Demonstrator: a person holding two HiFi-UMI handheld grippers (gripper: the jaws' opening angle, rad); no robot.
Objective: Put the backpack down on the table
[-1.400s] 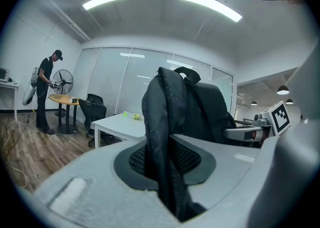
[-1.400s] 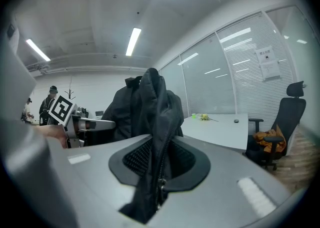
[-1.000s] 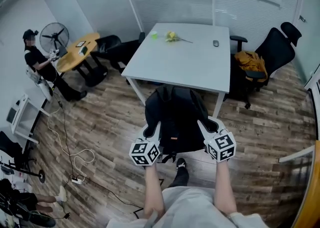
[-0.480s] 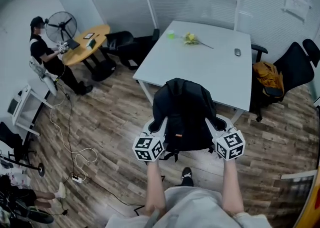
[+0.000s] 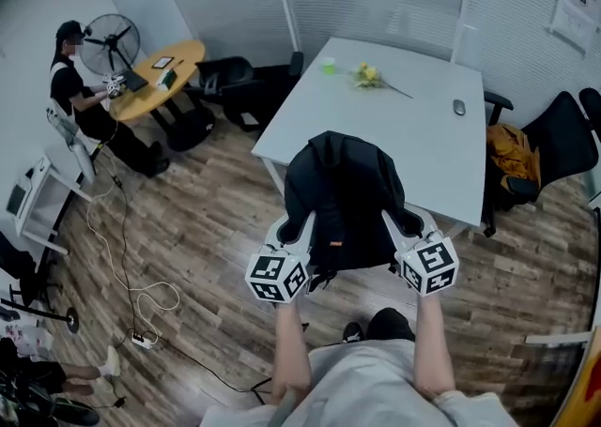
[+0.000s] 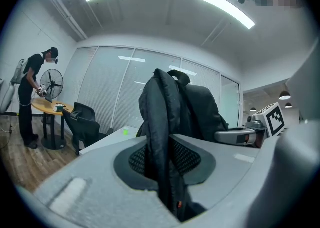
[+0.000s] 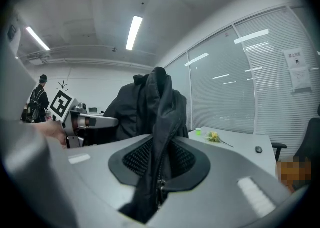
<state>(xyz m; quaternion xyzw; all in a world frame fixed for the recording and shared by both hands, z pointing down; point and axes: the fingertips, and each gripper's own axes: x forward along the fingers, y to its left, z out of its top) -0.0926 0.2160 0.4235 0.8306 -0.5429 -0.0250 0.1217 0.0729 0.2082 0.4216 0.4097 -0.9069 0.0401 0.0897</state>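
Backpack (image 5: 343,195), black, hangs at the near edge of the white tabletop (image 5: 404,134), not yet resting on it, carried between the left hand-held gripper (image 5: 287,230) and the right hand-held gripper (image 5: 406,224).

Left gripper view: jaws clenched on a fabric fold.

Right gripper view: jaws clamped on its zipper edge.

Carrying step, likely; next it needs bringing over the tabletop and lowering.

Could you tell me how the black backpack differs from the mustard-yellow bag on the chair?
The black fabric backpack is held upright by the left gripper and right gripper; the mustard-yellow bag lies crumpled on a black office chair. The backpack is at the white table's near edge, the bag beside it. Both are fabric.
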